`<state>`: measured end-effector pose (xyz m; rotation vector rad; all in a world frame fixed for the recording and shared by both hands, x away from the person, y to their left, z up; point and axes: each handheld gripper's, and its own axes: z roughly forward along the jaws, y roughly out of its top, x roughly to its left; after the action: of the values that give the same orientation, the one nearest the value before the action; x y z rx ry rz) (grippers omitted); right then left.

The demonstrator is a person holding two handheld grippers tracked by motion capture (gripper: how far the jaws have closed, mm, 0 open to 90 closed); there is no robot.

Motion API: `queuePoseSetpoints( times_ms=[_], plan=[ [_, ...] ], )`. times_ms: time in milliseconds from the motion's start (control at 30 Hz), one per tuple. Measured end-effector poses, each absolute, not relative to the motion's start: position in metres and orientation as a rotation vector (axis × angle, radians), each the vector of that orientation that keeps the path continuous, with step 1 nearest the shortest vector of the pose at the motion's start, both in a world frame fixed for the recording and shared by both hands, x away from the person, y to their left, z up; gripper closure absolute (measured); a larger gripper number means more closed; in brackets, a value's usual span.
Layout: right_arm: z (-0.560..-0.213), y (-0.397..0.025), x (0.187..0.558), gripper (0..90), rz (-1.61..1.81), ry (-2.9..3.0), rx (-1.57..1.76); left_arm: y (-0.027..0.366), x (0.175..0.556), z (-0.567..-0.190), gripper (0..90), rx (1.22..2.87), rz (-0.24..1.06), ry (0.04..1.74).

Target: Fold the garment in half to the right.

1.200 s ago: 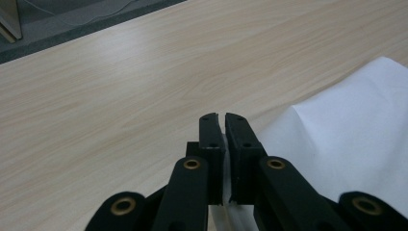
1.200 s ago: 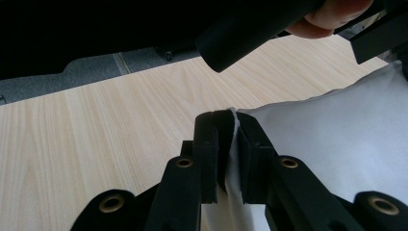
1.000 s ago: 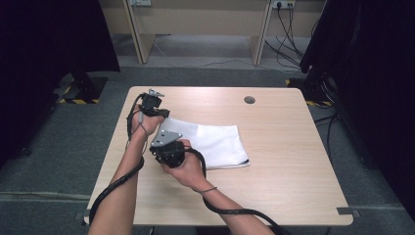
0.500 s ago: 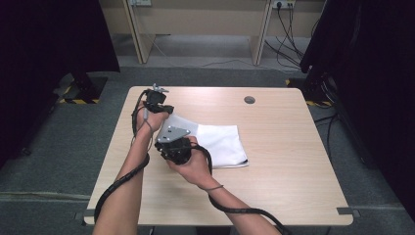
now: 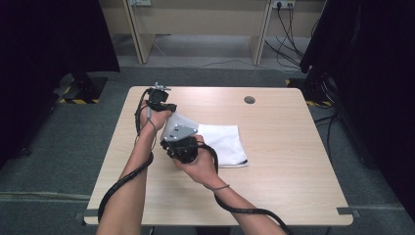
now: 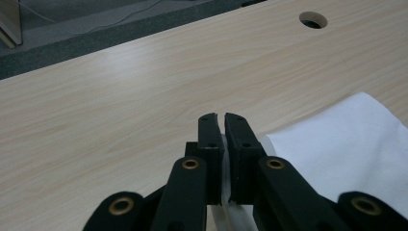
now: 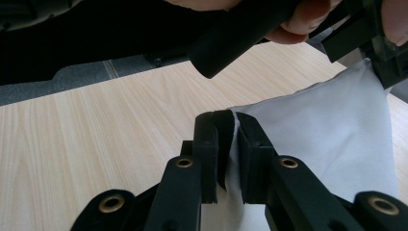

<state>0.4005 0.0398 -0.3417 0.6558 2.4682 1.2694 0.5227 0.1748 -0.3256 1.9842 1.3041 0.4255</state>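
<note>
Cloth point(image 5: 222, 143), white and folded, is laid near the middle of the table point(image 5: 284, 161), with its left edge lifted. That edge is clamped by the left gripper point(image 6: 221, 120) at the far corner and by the right gripper point(image 7: 226, 118) at the near corner. A round hole point(image 5: 249, 100) is set in the tabletop beyond the cloth.
</note>
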Motion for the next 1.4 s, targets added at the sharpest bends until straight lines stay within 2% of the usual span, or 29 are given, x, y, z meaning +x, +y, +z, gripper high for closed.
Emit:
queuePoseSetpoints(
  times_ms=[1400],
  plan=[
    [-0.332,0.001,0.408,80.6,1.251,2.415,0.715,0.140,0.532,-0.314,85.4,1.931,0.422,1.308]
  ],
)
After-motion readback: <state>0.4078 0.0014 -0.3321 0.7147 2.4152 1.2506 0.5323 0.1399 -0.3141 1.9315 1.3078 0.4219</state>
